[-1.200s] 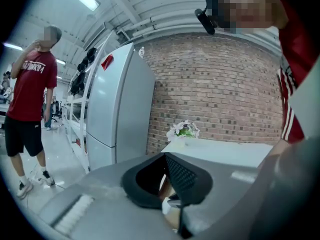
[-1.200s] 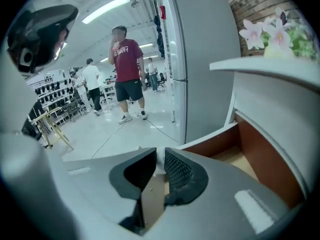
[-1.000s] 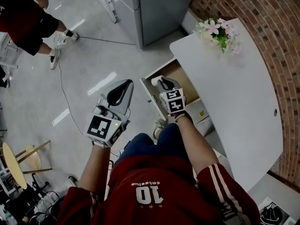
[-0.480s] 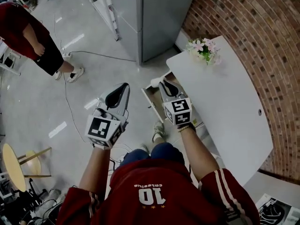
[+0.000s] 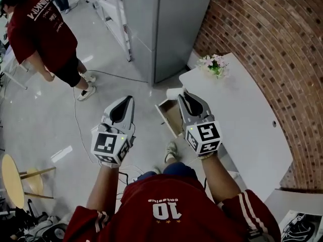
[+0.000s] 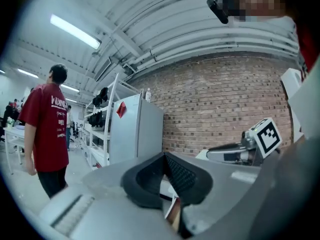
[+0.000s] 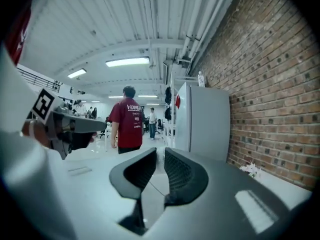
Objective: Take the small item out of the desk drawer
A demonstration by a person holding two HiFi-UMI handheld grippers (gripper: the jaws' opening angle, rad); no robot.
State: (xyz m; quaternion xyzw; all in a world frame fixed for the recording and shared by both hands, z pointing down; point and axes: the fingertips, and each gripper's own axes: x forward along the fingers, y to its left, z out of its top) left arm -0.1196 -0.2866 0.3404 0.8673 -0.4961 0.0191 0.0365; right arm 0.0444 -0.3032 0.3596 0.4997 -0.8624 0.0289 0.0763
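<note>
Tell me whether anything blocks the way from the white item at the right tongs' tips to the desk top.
Nothing visible does. The white item sits at the tips of the right tongs, outside the open drawer. The desk top beside it is bare, and the flowers stand at its far end.

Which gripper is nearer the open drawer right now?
Right. The right gripper, a small white item at its tips, hangs above the open drawer beside the desk. The left gripper is out over the floor, well to the drawer's left.
</note>
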